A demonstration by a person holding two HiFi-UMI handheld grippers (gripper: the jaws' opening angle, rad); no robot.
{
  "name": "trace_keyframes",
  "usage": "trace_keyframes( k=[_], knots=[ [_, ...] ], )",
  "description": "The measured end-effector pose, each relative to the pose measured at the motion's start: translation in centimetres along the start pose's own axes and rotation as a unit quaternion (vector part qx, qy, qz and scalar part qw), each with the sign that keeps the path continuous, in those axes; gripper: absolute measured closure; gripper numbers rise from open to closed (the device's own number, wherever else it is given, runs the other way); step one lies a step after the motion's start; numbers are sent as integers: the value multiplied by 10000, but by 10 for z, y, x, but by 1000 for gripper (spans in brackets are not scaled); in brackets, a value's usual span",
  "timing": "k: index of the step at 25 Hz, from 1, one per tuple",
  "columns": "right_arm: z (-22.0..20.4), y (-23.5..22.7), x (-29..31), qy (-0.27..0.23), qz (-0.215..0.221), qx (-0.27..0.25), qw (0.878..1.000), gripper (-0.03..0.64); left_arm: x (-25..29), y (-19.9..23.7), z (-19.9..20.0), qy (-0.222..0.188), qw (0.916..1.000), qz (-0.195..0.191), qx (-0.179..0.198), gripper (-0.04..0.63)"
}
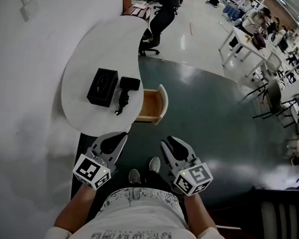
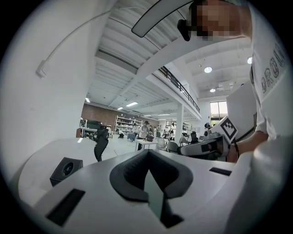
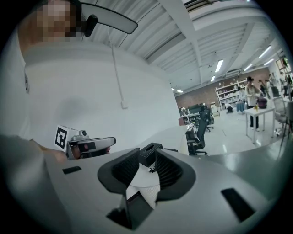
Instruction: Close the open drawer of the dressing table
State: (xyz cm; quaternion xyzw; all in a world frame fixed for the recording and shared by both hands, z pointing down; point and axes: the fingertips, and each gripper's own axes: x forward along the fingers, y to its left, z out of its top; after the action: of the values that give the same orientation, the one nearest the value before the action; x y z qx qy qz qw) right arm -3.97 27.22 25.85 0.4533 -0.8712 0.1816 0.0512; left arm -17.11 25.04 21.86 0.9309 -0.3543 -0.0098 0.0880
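Head view: the white kidney-shaped dressing table (image 1: 88, 53) stands against the wall. Its single open drawer (image 1: 151, 105), pale wood inside with a curved white front, juts out over the dark floor ahead of the person. On the top lie one black rectangular box (image 1: 102, 87) and one black hair dryer (image 1: 125, 92), just beside each other. Two tools are in play: the left gripper (image 1: 112, 140) hangs near the table's near edge and the right gripper (image 1: 174, 145) is closer to the drawer, both well short of it. Two grey shoes (image 1: 134, 176) show below.

Left gripper view: the left gripper's (image 2: 149, 160) jaws are spread, with only floor between them. The box (image 2: 66, 170) sits off to the left.

Right gripper view: the right gripper (image 3: 147, 167) is likewise spread and carries nothing. The table edge and the box (image 3: 150, 153) are lined up far beyond its jaws, but the drawer itself is probably hidden below them.

To do this step well, the right gripper, being nearer, should meet the middle of the curved front squarely. It should then push straight along the drawer's slide, so the drawer does not skew or jam.
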Motion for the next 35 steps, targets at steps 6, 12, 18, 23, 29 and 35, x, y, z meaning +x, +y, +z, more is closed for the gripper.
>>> trace_keyframes(
  k=[6,12,18,23,29,35],
  knots=[
    [9,-22,25,39,34,27,10000,500,25,22,0,9,10000,20,-7,580],
    [17,-53,55,124,183,63,9997,500,60,46,3,70,9998,159,-24,580],
    [29,-100,84,224,307,83,9992,502,109,68,0,200,9994,288,-73,580],
    [41,-143,103,321,426,137,9985,502,153,83,1,299,9987,397,-98,580],
    [53,-185,125,378,614,210,9972,503,196,95,2,453,9975,546,-49,580],
    [66,-217,141,370,774,255,9960,503,226,103,1,592,9957,705,-24,580]
  ],
)
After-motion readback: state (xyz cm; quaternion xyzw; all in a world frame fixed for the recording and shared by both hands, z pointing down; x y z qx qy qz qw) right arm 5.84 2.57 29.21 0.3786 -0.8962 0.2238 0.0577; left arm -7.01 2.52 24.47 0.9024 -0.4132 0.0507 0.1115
